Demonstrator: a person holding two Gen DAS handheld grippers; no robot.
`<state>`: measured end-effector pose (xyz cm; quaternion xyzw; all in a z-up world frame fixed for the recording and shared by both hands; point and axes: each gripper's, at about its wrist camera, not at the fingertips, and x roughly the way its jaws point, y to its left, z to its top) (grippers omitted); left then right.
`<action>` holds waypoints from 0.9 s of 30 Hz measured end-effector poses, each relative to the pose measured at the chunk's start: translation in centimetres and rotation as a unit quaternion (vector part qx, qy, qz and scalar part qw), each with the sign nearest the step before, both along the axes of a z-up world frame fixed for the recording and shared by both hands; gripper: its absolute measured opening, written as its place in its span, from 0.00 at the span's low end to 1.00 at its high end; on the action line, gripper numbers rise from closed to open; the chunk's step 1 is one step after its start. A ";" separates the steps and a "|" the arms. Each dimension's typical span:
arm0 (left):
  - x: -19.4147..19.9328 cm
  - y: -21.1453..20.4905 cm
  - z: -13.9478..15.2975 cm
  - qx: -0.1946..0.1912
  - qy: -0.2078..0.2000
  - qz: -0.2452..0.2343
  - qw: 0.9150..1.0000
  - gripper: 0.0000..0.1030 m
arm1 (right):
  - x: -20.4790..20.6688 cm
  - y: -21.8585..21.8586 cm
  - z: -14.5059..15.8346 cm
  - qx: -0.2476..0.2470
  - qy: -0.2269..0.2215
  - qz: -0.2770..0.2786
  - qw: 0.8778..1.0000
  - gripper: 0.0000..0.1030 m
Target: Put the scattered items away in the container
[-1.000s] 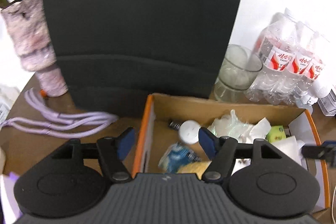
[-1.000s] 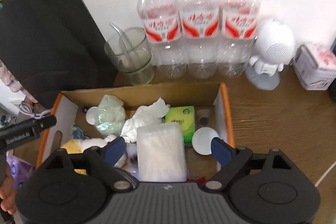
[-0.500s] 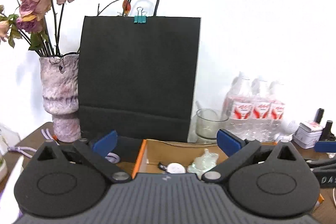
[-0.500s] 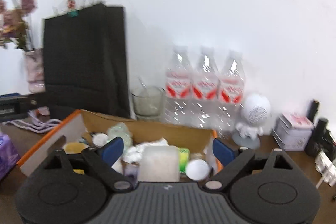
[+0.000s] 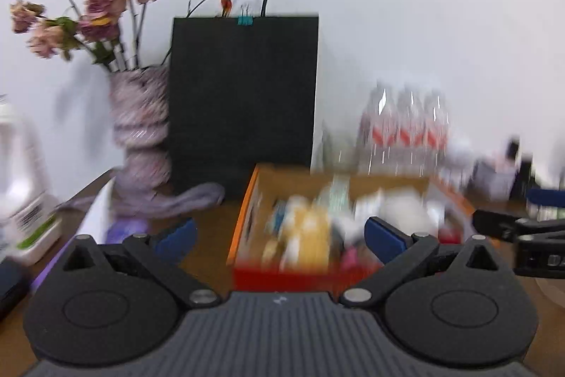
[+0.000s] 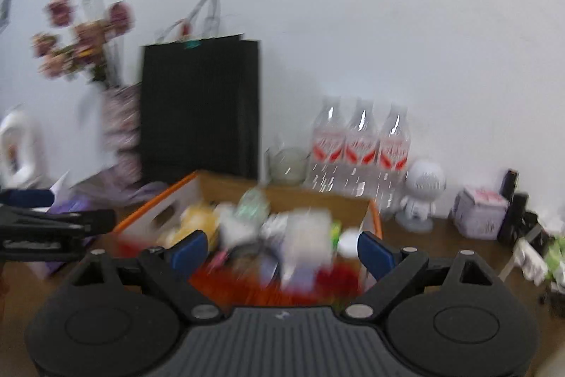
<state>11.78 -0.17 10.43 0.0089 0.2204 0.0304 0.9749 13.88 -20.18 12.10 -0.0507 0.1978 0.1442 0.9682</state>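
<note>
Both grippers, left gripper [image 5: 279, 235] and right gripper [image 6: 280, 248], have jaws spread wide, holding nothing. The cardboard box [image 6: 159, 216], heaped with blurred odds and ends, sits on the worktop [image 6: 441, 242] before the black paper bag [image 5: 243, 101].

The left gripper [image 5: 279, 237] is level and faces forward, its two blue-padded fingers [image 5: 383, 241] spread wide with nothing between them. The right gripper [image 6: 282, 249] is held the same way, fingers [image 6: 189, 251] equally far apart and gripping nothing. Each one shows at the edge of the other's view, so the two sit side by side at about the same height, a little apart.
</note>
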 end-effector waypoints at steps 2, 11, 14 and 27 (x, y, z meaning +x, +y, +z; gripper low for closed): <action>-4.5 -0.3 -1.0 -0.002 0.003 -0.016 1.000 1.00 | -4.7 -0.3 -0.9 -0.004 0.015 -0.005 1.000 0.89; -23.4 0.1 -6.6 -0.009 0.004 -0.049 0.999 1.00 | -23.7 -2.7 -5.6 0.032 0.004 0.009 0.999 1.00; -27.0 0.8 -7.1 -0.016 0.002 -0.032 0.999 1.00 | -28.6 -2.9 -7.2 0.023 -0.015 0.013 1.000 1.00; -22.2 1.3 -8.3 -0.018 0.031 -0.004 0.999 1.00 | -25.0 -0.5 -8.4 0.001 0.002 -0.009 1.000 1.00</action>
